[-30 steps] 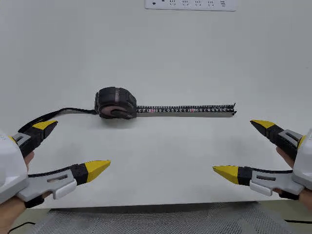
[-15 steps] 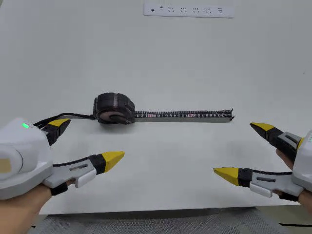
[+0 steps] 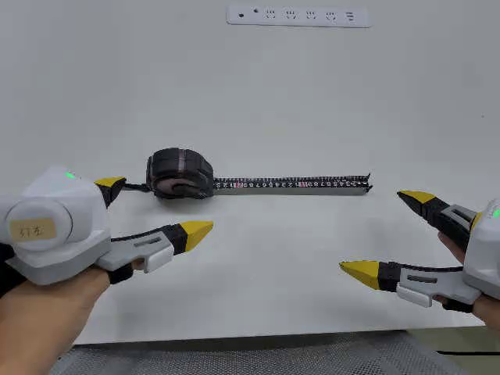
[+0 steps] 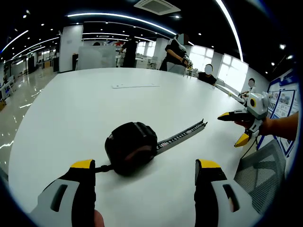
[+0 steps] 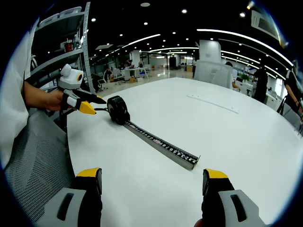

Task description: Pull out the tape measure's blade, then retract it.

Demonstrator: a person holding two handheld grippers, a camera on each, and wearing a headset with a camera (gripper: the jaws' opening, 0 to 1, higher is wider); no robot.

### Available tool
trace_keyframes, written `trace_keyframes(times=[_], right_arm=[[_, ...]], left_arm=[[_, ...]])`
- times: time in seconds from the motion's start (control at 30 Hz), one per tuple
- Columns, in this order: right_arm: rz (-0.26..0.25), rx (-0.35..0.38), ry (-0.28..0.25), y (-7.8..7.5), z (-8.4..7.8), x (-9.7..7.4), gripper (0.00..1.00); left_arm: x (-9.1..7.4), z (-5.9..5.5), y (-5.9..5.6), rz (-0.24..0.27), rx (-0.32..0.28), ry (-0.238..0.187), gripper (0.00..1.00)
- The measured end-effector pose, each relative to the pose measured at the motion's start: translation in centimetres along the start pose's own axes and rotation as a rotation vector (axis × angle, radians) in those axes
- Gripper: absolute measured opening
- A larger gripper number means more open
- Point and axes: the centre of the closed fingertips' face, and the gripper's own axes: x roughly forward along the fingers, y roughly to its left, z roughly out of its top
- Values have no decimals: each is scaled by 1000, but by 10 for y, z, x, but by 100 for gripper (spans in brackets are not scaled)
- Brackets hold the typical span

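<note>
A black tape measure (image 3: 181,173) lies on the white table (image 3: 258,250), its blade (image 3: 291,183) pulled out to the right and ending in a hook (image 3: 367,184). A black strap trails off its left side. My left gripper (image 3: 156,211) is open, just left of and in front of the case (image 4: 131,146), touching nothing. My right gripper (image 3: 387,234) is open too, in front of the blade's hook end (image 5: 193,162), empty. In the right gripper view the case (image 5: 118,109) sits far left beside my left gripper (image 5: 87,105).
A white power strip (image 3: 298,15) lies at the table's far edge. The near table edge (image 3: 258,337) runs just below the grippers, with a grey mesh surface beneath. Several people stand far behind the table (image 4: 176,52).
My left gripper has moved forward and right, closer to the tape measure's case. The right gripper has barely shifted. Tape measure and blade lie as before.
</note>
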Motion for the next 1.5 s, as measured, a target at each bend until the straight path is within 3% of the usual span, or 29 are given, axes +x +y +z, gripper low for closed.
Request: trace_keyframes(times=[0.57,0.8,1.1,1.2,1.5], right_arm=[[-1,3,-5,-1,1,2,87],[3,8,-4,1,1,4,86],[1,6,-4,-3,0,4,86],[6,-1,4,-6,-1,5,84],[64,-70,61,-20,-3,8,71]], left_arm=[[20,8,4,1,-55,-13,82],[24,9,0,-8,-52,-7,79],[26,14,3,28,-79,-29,77],[28,13,3,44,-64,-21,77],[31,15,3,82,-111,-40,79]])
